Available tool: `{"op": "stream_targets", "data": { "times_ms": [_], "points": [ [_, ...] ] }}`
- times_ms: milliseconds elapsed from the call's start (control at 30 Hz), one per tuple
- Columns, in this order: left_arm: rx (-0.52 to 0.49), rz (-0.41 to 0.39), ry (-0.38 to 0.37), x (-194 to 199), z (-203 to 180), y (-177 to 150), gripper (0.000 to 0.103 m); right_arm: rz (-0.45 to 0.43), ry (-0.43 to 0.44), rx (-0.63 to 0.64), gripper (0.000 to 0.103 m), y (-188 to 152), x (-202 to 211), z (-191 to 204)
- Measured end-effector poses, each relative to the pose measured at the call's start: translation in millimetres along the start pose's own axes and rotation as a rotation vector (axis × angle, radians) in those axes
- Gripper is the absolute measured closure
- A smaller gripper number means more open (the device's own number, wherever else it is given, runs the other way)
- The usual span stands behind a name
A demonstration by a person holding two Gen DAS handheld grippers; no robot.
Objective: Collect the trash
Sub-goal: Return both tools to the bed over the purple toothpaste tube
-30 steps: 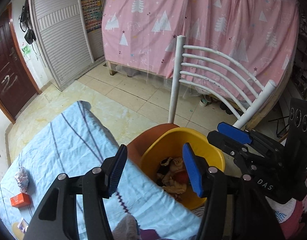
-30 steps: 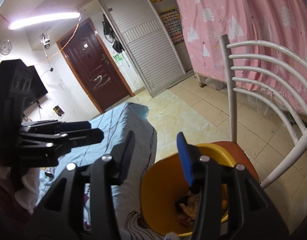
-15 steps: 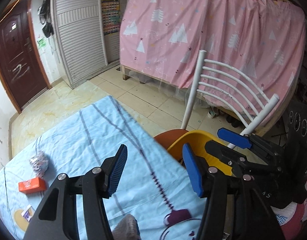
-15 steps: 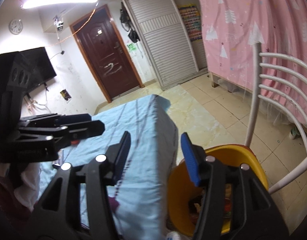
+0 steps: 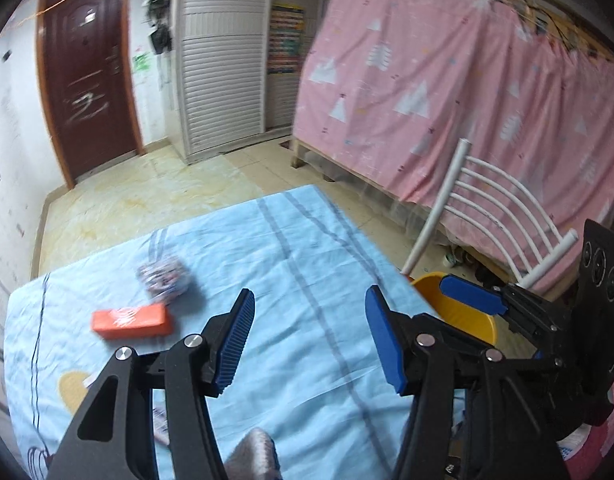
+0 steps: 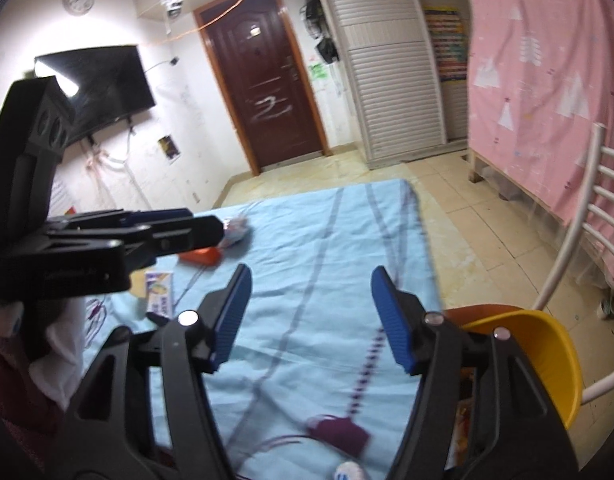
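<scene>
My left gripper (image 5: 309,340) is open and empty above the light blue sheet (image 5: 291,264). An orange box (image 5: 131,321) and a crumpled patterned wrapper (image 5: 165,278) lie on the sheet to its left. My right gripper (image 6: 311,316) is open and empty over the same sheet (image 6: 315,240); it also shows at the right of the left wrist view (image 5: 473,300). The yellow trash bucket (image 6: 547,344) stands at the sheet's right edge, also in the left wrist view (image 5: 455,308). The orange box (image 6: 201,257), the wrapper (image 6: 237,229) and a small printed packet (image 6: 159,294) show in the right wrist view.
A white slatted chair (image 5: 503,216) holds the bucket on its orange seat (image 6: 473,314). A pink curtain (image 5: 447,92) hangs behind it. A brown door (image 6: 267,92) and a white shutter cabinet (image 6: 387,80) are at the far wall. A purple patch (image 6: 339,434) lies near on the sheet.
Both grippers have swung left and up, away from the yellow bucket and over the blue sheet. The orange box and wrapper have come nearer the left gripper. Both stay open.
</scene>
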State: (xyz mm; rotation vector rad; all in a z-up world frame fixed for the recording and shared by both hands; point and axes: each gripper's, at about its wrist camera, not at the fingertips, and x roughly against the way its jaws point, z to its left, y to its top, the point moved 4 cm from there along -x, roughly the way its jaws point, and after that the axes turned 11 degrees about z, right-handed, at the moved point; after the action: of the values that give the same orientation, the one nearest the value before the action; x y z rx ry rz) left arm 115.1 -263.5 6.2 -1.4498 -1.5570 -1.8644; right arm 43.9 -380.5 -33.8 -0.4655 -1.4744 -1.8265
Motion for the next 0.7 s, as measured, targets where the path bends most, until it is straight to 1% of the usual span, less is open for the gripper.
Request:
{"op": "stream_targets", "data": {
  "times_ms": [133, 300, 400, 567, 633, 700],
  "points": [
    [0.057, -0.008, 0.027, 10.0, 34.0, -11.7, 0.054, 0.02, 0.027, 0.041, 0.043, 2.9, -12.5, 25.7],
    [0.128, -0.021, 0.066, 24.5, 75.1, -25.5, 0.053, 0.067, 0.072, 0.099, 0.043, 2.1, -36.1, 65.6],
    [0.153, -0.029, 0.088, 30.5, 92.7, -30.2, 0.052, 0.093, 0.092, 0.122, 0.035, 2.7, -48.1, 84.0],
    [0.202, -0.035, 0.1, 36.9, 121.2, -41.4, 0.052, 0.148, 0.125, 0.177, 0.031, 1.5, -68.3, 115.5],
    [0.224, -0.038, 0.102, 38.9, 133.6, -45.7, 0.052, 0.166, 0.134, 0.192, 0.026, -0.1, -74.6, 126.4],
    [0.246, -0.038, 0.108, 40.5, 144.6, -50.4, 0.052, 0.193, 0.148, 0.207, 0.025, -2.8, -83.2, 136.6]
  ]
}}
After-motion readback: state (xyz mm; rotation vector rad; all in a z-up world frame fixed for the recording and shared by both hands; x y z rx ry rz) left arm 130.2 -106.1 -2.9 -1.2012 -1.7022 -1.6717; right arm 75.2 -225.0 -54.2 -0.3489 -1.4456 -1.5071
